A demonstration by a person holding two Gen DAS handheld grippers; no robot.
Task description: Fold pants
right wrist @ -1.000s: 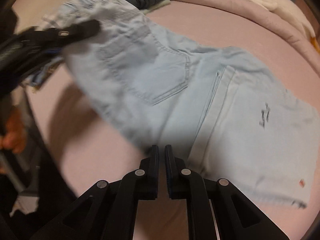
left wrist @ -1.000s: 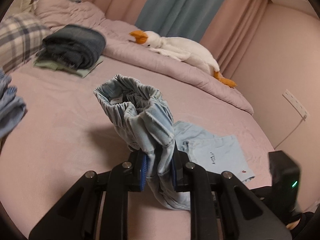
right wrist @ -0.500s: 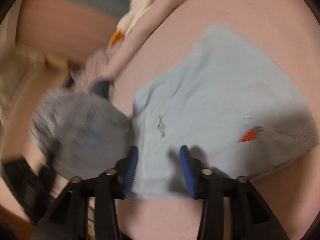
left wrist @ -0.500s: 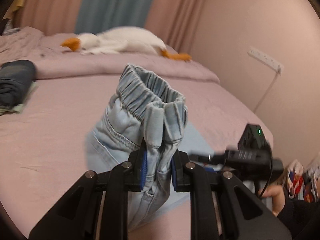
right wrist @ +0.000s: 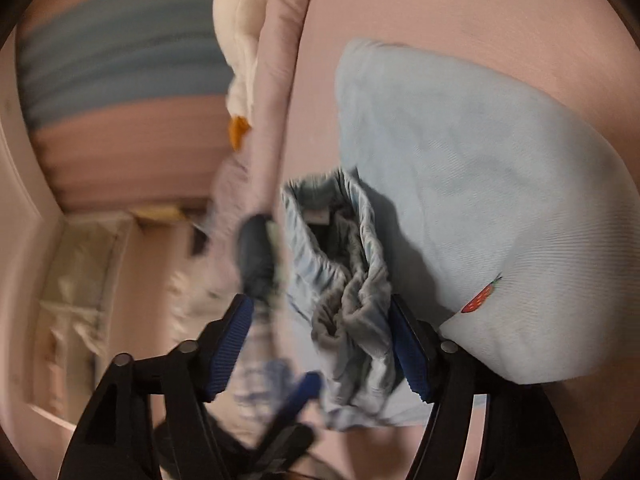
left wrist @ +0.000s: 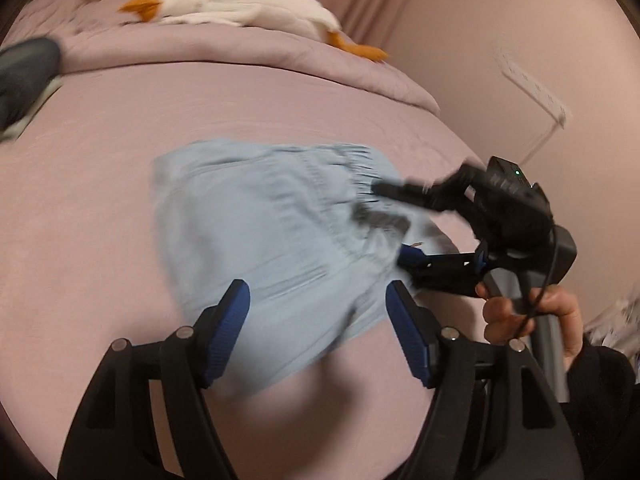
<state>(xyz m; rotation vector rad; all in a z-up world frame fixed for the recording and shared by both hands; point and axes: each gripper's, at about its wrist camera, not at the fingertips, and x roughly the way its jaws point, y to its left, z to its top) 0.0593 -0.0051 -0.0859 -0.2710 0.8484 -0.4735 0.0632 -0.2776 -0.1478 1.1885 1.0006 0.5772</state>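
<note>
While pants [left wrist: 276, 240] lie folded on bed [left wrist: 80, 200], left tool [left wrist: 318, 312] hovers released; right tool [right wrist: 320, 332] released at waistband

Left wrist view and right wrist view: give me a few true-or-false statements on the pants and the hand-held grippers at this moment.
1. The left hand-held gripper is clamped on the pants. False: it is open, nothing between its fingers.
2. The pants lie on the pink bed. True.
3. The right hand-held gripper is shut. False: it is open around the bunched waistband.
4. A goose plush lies on the rolled duvet. True.
</note>
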